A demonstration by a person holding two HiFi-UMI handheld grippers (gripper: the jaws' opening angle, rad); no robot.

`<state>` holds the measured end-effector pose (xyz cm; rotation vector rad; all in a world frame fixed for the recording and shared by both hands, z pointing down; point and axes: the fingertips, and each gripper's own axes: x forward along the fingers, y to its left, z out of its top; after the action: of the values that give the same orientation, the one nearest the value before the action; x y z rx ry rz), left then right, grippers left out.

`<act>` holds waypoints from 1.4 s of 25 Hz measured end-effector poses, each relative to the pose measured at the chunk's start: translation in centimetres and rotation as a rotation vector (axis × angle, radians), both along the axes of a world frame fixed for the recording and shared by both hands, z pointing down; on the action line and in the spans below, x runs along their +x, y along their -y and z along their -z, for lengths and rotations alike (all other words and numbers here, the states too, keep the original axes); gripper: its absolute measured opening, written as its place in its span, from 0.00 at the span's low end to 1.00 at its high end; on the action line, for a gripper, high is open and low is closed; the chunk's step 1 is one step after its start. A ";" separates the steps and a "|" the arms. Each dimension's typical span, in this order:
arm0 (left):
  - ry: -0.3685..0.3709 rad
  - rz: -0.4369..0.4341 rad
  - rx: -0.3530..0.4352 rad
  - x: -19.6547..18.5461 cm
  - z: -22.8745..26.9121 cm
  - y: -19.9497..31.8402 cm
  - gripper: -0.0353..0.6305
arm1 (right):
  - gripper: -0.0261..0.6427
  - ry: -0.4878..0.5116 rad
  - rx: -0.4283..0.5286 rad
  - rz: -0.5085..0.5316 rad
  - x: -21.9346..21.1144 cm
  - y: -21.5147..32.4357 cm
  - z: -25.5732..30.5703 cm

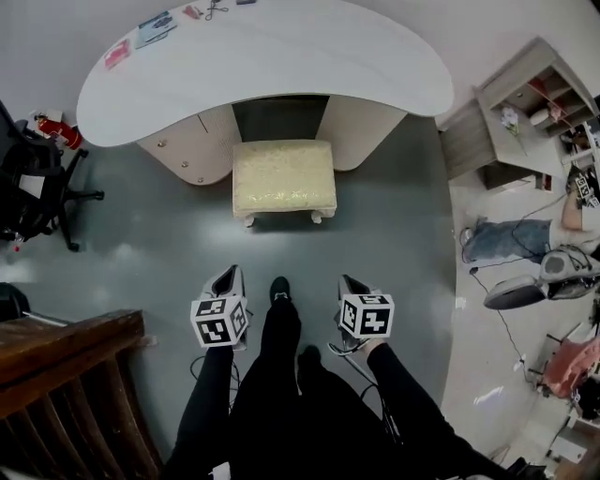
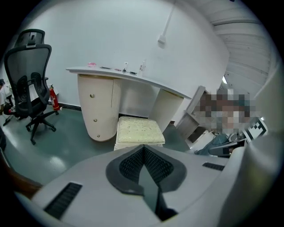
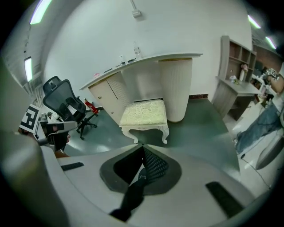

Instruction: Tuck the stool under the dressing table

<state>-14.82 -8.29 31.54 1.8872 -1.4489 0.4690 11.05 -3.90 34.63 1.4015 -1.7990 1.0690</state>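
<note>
A cream cushioned stool (image 1: 283, 178) with white carved legs stands on the grey-green floor, its far end in the knee gap of the white curved dressing table (image 1: 281, 56). The stool (image 2: 139, 131) shows ahead in the left gripper view, and the stool (image 3: 143, 113) also in the right gripper view. My left gripper (image 1: 228, 273) and right gripper (image 1: 348, 280) hang side by side close to my legs, well short of the stool. Both the left gripper (image 2: 143, 146) and the right gripper (image 3: 142, 146) have their jaws together with nothing held.
A black office chair (image 1: 33, 187) and a red fire extinguisher (image 1: 58, 128) stand at the left. Dark wooden furniture (image 1: 66, 375) is at the lower left. A shelf unit (image 1: 525, 103), a person's legs (image 1: 506, 234) and cables lie at the right. Small items (image 1: 155, 28) rest on the tabletop.
</note>
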 end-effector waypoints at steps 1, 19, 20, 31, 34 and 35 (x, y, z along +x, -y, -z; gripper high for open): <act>-0.002 -0.003 -0.013 -0.3 -0.8 0.8 0.06 | 0.05 -0.002 -0.009 -0.003 -0.4 0.9 -0.6; 0.000 -0.018 -0.110 -2.1 -11.1 8.4 0.06 | 0.05 -0.092 -0.096 -0.011 0.0 9.3 -10.6; 0.009 -0.013 -0.112 -2.1 -12.1 8.7 0.06 | 0.05 -0.095 -0.102 -0.018 0.3 9.6 -11.6; 0.057 0.037 -0.141 -2.6 -27.7 10.9 0.06 | 0.05 -0.093 -0.083 -0.023 3.8 13.1 -27.1; 0.058 0.044 -0.155 -2.4 -32.3 11.5 0.06 | 0.05 -0.102 -0.069 -0.002 4.2 14.3 -31.3; 0.060 0.043 -0.162 -2.3 -33.7 11.7 0.06 | 0.05 -0.105 -0.063 0.004 4.3 14.8 -32.4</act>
<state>-17.15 -20.03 65.27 1.7248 -1.4420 0.6083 15.35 -18.68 67.01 1.3902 -1.6792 1.0222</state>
